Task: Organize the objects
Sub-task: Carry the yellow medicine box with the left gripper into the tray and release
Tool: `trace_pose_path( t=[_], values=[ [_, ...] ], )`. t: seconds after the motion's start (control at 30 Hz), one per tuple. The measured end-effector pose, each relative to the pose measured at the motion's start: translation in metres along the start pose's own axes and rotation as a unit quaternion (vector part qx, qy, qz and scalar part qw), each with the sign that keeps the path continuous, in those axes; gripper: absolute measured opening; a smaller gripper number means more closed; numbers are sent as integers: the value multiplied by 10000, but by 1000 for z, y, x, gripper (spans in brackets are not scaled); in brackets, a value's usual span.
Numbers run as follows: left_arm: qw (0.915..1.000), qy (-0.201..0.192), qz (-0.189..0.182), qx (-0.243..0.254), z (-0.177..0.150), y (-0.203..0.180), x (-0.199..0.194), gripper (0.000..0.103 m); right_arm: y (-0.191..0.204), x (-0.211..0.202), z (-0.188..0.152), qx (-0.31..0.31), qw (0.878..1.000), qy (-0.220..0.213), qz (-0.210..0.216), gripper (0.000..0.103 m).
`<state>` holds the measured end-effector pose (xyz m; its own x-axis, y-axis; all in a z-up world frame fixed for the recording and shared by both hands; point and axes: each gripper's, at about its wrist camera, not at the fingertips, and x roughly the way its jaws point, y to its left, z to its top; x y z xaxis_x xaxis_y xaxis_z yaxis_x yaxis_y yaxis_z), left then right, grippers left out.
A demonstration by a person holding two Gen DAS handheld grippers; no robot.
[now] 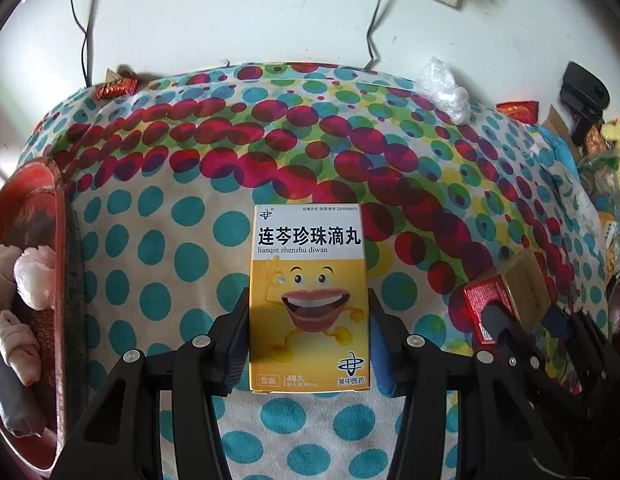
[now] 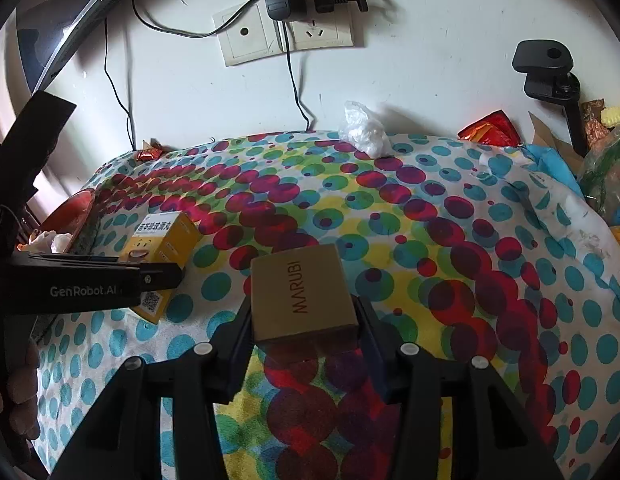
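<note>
My left gripper point(image 1: 308, 300) is shut on a yellow and white medicine box point(image 1: 308, 280) with a cartoon mouth, held over the dotted cloth point(image 1: 161, 264). My right gripper point(image 2: 303, 308) is shut on a gold MARUBI box point(image 2: 299, 290), held just above the cloth point(image 2: 450, 240). The medicine box point(image 2: 165, 240) and the left gripper point(image 2: 157, 276) also show at the left of the right wrist view. The gold box point(image 1: 526, 284) with its red side and the right gripper point(image 1: 522, 320) show at the right of the left wrist view.
A red tray point(image 1: 45, 184) with wrapped bundles sits at the left edge. A crumpled white bag point(image 2: 364, 128) and red snack packets point(image 2: 490, 128) lie by the wall. Cluttered bags point(image 2: 606, 172) crowd the right. A black clamp stand point(image 2: 550, 68) and wall sockets point(image 2: 285, 32) with cables are behind.
</note>
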<state>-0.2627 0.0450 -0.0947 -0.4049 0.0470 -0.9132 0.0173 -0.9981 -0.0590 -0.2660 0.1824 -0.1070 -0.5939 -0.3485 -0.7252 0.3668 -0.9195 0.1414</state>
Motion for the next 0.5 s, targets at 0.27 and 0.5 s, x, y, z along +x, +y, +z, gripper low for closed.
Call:
trace_pose_path(
  t=[0.27,0.5],
  values=[
    [9993,-299,31,200,-17,3,-25,48,6,0,-1,-128,9998,-4,-155,49],
    [9984,-361,133,418,-39,19,-41,48,6,0,-1,-138,9997,8,-202,48]
  ],
)
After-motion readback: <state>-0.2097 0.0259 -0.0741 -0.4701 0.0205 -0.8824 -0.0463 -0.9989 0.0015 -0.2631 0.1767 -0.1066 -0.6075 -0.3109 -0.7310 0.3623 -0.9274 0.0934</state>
